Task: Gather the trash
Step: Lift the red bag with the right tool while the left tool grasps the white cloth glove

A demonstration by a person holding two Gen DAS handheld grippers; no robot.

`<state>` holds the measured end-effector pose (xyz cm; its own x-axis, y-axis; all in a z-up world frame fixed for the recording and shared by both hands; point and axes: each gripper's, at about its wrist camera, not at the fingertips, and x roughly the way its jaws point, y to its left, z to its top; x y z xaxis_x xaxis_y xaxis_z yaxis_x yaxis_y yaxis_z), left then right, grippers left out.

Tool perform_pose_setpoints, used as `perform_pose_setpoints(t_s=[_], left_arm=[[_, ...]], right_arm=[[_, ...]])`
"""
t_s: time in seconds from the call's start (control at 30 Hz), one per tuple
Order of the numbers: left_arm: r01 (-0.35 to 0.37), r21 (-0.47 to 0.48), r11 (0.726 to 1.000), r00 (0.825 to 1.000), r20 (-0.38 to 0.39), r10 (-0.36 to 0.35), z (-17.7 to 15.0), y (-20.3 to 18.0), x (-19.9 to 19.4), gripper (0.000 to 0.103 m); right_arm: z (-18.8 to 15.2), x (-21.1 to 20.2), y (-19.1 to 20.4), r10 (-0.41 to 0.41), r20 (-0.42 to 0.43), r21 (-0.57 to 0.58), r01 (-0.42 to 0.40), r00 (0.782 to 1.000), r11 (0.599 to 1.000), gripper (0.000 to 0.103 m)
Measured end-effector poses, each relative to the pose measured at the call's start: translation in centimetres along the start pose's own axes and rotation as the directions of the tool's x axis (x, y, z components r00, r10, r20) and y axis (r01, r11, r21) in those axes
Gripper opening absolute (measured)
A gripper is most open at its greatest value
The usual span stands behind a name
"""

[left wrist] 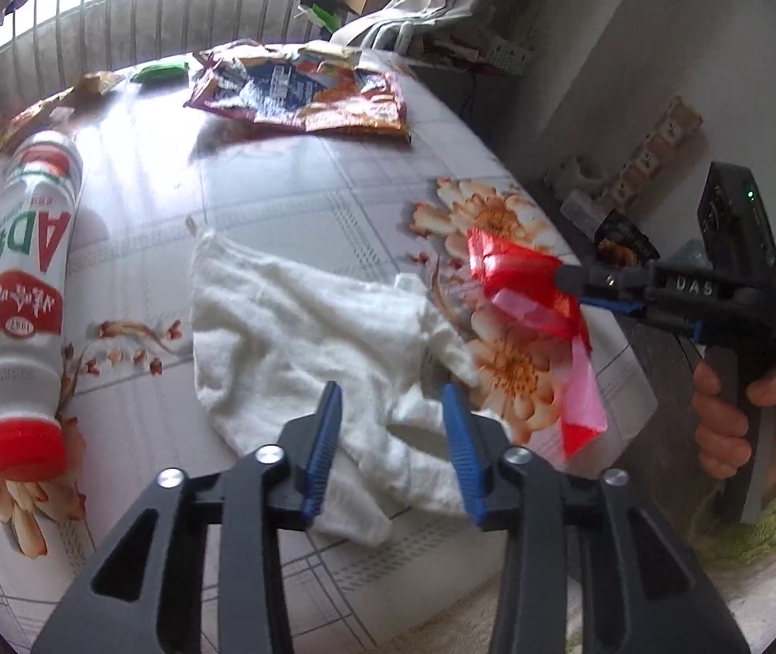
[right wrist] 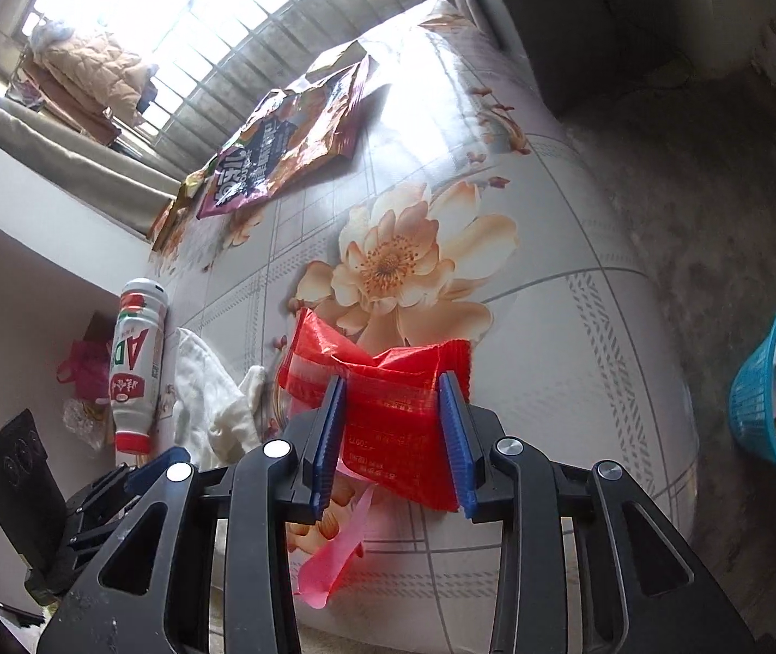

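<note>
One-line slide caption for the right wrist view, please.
Right gripper shut on a red wrapper above the floral table; blue trash basket waits nearby.

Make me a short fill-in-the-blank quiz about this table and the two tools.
1. The right tool is shut on a ____ wrapper.
2. The left tool hangs open above a white ____.
3. The bottle lying on the table has a ____ cap.
4. The basket on the floor is ____.

Missing words: red; cloth; red; blue
</note>
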<state>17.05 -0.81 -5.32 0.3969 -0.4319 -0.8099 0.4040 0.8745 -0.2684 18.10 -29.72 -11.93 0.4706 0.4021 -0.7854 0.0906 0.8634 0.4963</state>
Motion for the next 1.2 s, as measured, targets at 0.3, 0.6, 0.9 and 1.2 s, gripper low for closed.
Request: perform_pose_setpoints(t_s=[0.3,0.6,0.9,1.2], left_arm=[[-0.146,0.069,0.987,0.989,-0.023,0.148,1.5,-0.6,3.0,0.051],[-0.213,0.061,0.975,0.977,-0.001,0.213,1.8,0.4,3.2,0.022],[-0.204,0.023,0.979,0.979,0.001,0.204,1.9,1.1,2.8,0.007],[-0.222,0.02,0.975,0.974,0.048,0.221,2.1,0.8,0.9,0.007]], right_arm=[[-0.2,0.3,0.7,-0.032,0.009,-0.013,0.032,0.999,0.999,0.038],[-0.5,0.5,1.0,-0.058,0.023,-0.034,0.059,0.998,0.998,0.035],[-0.4,0.2,1.0,-0.055,0.039,-0.02,0.056,0.998,0.998,0.03],[-0.2,-0.7,0.8,-0.015,0.051,0.013,0.014,0.999,1.0,0.028]])
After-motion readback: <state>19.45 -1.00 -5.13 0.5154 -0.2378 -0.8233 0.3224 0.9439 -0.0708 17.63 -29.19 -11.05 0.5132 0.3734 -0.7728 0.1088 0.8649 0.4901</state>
